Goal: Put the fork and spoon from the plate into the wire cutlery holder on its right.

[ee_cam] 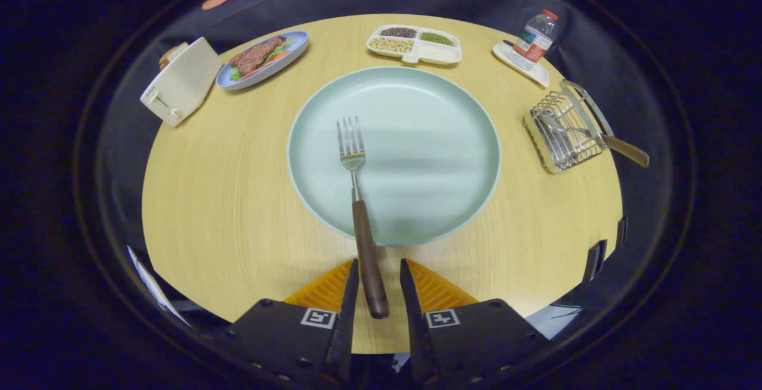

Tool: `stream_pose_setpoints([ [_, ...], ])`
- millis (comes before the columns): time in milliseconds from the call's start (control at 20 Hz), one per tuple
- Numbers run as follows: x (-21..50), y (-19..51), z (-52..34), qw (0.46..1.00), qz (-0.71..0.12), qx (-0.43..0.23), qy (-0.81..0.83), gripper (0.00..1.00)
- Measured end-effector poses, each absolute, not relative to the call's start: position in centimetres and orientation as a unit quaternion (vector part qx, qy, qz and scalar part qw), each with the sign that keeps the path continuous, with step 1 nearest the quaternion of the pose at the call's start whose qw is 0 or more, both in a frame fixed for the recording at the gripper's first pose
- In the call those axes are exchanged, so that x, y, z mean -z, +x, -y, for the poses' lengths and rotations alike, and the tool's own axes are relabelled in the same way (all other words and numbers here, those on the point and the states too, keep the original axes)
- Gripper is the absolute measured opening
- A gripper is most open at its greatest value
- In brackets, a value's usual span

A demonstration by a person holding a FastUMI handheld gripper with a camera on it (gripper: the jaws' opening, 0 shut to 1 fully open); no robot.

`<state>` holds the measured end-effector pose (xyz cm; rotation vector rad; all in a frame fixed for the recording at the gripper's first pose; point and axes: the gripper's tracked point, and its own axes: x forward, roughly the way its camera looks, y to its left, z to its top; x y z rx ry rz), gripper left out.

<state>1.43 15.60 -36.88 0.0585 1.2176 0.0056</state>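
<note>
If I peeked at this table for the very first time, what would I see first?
You'd spot the big round pale green plate in the middle of the wooden table, with a wooden-handled metal fork lying across it. Its handle pokes out between the open gripper fingers, which aren't squeezing it yet. Right of the plate sits the wire cutlery holder, a wooden-handled utensil already inside.

I count one fork (pixel 357 193), one spoon (pixel 601 139), three plates, one wire cutlery holder (pixel 562 131), one toaster (pixel 180 82), one bottle (pixel 536 36), one divided tray (pixel 415 44).
</note>
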Motion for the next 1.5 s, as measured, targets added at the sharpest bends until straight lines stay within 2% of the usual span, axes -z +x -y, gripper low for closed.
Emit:
stream_pose_setpoints([
  [50, 36.9, 1.3, -15.7, 0.818, -0.574, -0.002, 0.027, 0.35],
  [100, 36.5, 1.2, -16.0, 0.819, -0.574, -0.008, 0.028, 0.18],
  [150, 36.5, 1.3, -16.5, 0.820, -0.571, -0.024, 0.028, 0.18],
  [200, 36.0, 1.2, -16.4, 0.825, -0.565, -0.030, 0.020, 0.10],
  [250, 35.6, 1.2, -16.4, 0.830, -0.557, -0.037, 0.016, 0.10],
  [300, 35.0, 1.1, -16.4, 0.834, -0.549, -0.047, 0.021, 0.04],
  [800, 29.6, 1.2, -12.4, 0.867, -0.491, -0.075, 0.042, 0.04],
  [1500, 22.3, -0.4, 4.1, 0.880, -0.468, -0.043, 0.073, 0.04],
])
